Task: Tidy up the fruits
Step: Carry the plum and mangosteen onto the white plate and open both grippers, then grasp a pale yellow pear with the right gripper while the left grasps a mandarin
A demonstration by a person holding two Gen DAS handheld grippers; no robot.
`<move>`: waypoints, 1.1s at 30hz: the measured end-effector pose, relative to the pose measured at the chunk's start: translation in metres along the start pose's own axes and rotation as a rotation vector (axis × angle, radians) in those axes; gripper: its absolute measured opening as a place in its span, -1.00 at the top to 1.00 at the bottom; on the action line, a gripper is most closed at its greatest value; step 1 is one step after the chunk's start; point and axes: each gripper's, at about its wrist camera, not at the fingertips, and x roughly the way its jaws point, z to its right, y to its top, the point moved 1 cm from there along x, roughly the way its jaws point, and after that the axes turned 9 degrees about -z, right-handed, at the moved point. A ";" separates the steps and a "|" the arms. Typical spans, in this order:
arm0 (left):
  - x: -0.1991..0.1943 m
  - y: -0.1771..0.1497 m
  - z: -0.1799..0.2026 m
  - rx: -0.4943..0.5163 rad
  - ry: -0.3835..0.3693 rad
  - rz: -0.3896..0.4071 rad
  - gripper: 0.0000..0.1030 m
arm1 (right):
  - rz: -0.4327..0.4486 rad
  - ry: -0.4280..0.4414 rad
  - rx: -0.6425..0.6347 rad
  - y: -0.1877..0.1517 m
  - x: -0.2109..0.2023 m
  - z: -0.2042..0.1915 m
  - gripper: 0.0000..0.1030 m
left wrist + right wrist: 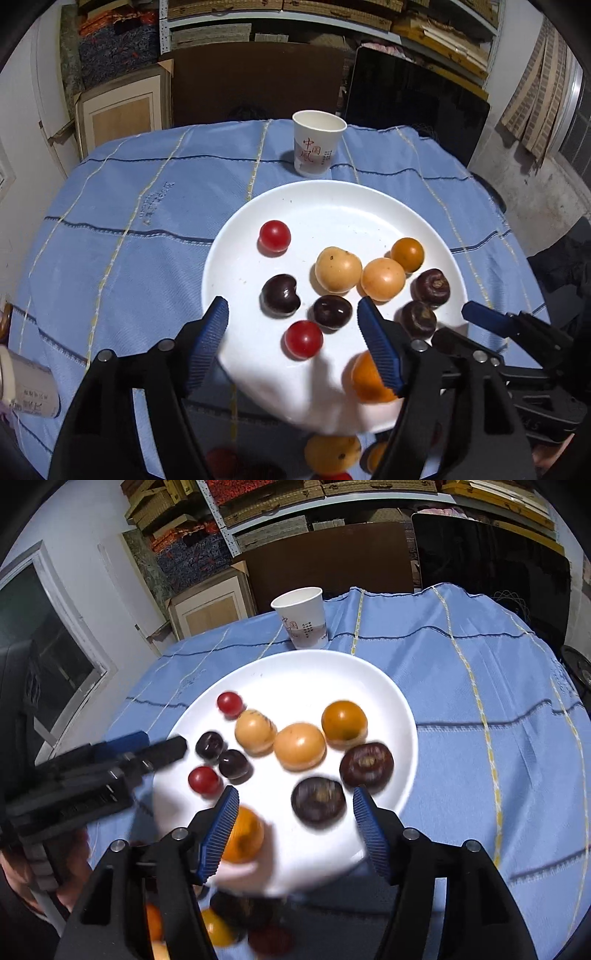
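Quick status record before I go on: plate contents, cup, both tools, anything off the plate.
plate: white, on blue cloth
red fruits on plate: two, one far, one near
dark fruits: four
pale and orange fruits: five, one blurred at near rim
paper cup: upright beyond plate
left tool: open, empty
right tool: open, empty
off plate: blurred fruits near bottom edge

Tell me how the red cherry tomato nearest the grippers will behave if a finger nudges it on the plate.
The red cherry tomato looks round and glossy, so it would probably roll freely on the smooth white plate. Its shiny skin may slip between the ribbed blue pads. A dark cherry sits close beside it, so a push that way would likely knock it.
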 end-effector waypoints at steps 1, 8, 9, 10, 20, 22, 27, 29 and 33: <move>-0.007 -0.005 -0.002 -0.006 -0.004 0.006 -0.42 | 0.000 -0.008 -0.005 -0.006 -0.005 0.000 -0.30; -0.041 -0.050 -0.009 -0.007 -0.005 0.023 -0.59 | 0.016 -0.032 -0.009 -0.044 -0.033 -0.007 -0.50; -0.045 -0.057 -0.010 -0.007 -0.004 0.024 -0.62 | 0.024 -0.036 -0.015 -0.051 -0.038 -0.009 -0.56; -0.050 -0.066 -0.011 -0.007 -0.009 0.026 -0.65 | 0.029 -0.039 -0.022 -0.056 -0.041 -0.011 -0.61; -0.057 -0.142 -0.011 0.005 -0.032 -0.027 -0.66 | 0.015 -0.057 -0.079 -0.108 -0.047 -0.032 -0.71; -0.060 -0.152 -0.010 0.015 -0.020 -0.022 -0.66 | 0.009 -0.052 -0.086 -0.116 -0.047 -0.036 -0.70; -0.061 -0.168 -0.014 0.007 -0.013 -0.025 -0.66 | -0.008 -0.044 -0.086 -0.137 -0.048 -0.040 -0.70; -0.057 -0.172 -0.018 -0.014 -0.010 -0.042 -0.66 | -0.008 -0.075 -0.116 -0.146 -0.049 -0.045 -0.71; -0.053 -0.183 -0.027 -0.039 -0.008 -0.055 -0.66 | -0.027 -0.082 -0.172 -0.159 -0.048 -0.054 -0.70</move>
